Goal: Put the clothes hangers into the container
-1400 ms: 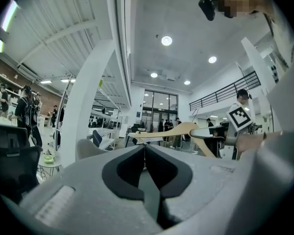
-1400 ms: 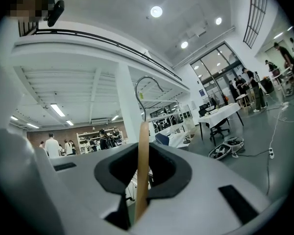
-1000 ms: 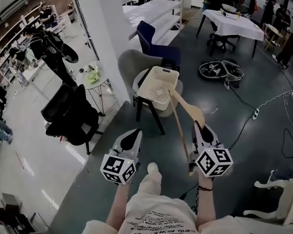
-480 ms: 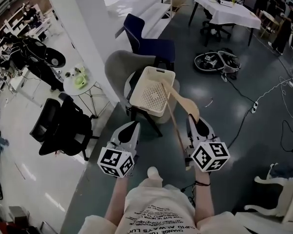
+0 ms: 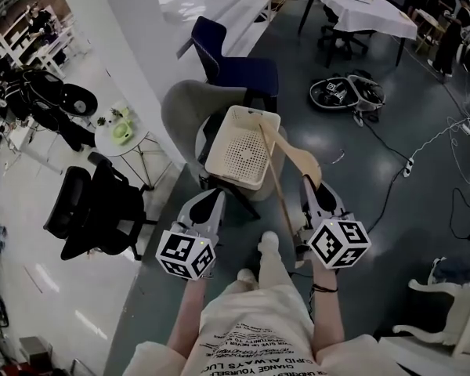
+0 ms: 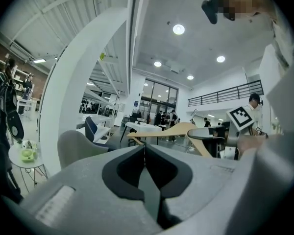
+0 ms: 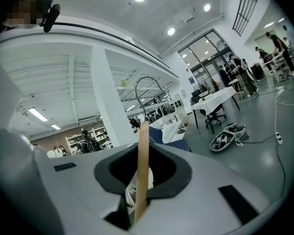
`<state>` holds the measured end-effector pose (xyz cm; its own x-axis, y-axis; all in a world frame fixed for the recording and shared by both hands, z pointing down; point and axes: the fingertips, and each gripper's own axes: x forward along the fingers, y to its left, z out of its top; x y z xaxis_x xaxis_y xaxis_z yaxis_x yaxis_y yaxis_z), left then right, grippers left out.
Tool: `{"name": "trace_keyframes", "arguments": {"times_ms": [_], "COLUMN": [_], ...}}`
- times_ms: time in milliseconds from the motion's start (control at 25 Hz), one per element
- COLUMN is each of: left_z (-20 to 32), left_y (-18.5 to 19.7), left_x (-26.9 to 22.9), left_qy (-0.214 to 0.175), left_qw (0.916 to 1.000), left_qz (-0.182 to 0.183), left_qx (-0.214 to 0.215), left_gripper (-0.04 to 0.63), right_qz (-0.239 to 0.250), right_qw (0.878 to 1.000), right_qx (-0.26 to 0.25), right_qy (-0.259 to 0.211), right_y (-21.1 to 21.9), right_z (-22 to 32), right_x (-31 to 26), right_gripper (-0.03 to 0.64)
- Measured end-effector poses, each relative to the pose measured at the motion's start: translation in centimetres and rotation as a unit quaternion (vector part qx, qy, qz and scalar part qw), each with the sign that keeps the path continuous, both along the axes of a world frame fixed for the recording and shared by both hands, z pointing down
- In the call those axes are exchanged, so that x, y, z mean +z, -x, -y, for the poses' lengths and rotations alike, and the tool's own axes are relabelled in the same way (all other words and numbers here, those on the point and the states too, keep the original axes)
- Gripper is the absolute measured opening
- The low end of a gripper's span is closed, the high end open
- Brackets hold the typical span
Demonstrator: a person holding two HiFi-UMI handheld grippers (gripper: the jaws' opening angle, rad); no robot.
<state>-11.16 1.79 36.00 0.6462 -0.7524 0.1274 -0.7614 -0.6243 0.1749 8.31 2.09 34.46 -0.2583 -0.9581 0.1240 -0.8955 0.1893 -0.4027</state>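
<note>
The wooden hanger [image 5: 301,163], clamped by its edge in the right claw [image 5: 311,194] — the left claw [image 5: 210,202] closed on nothing — could be snagged on the container [image 5: 217,143] rim and levered loose.

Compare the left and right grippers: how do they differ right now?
The left gripper has its jaws shut on nothing; the right gripper is clamped on a wooden hanger. In the head view the left gripper sits below the basket's left corner, the right gripper off to its lower right. Both point toward the basket.
</note>
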Motion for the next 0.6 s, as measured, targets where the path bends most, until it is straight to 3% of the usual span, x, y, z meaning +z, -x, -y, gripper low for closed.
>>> {"name": "trace_keyframes", "arguments": {"times_ms": [600], "left_z": [12.5], "left_y": [-1.4], "left_x": [4.0], "left_qy": [0.057], "left_qw": [0.9979], "left_qz": [-0.011], "left_qx": [-0.028], "left_gripper": [0.023], "right_qz": [0.043], "right_qw": [0.997], "right_qx": [0.007], "right_qy": [0.068], "right_y": [-1.0], "right_z": [14.2], "right_x": [5.3], "right_gripper": [0.055]}}
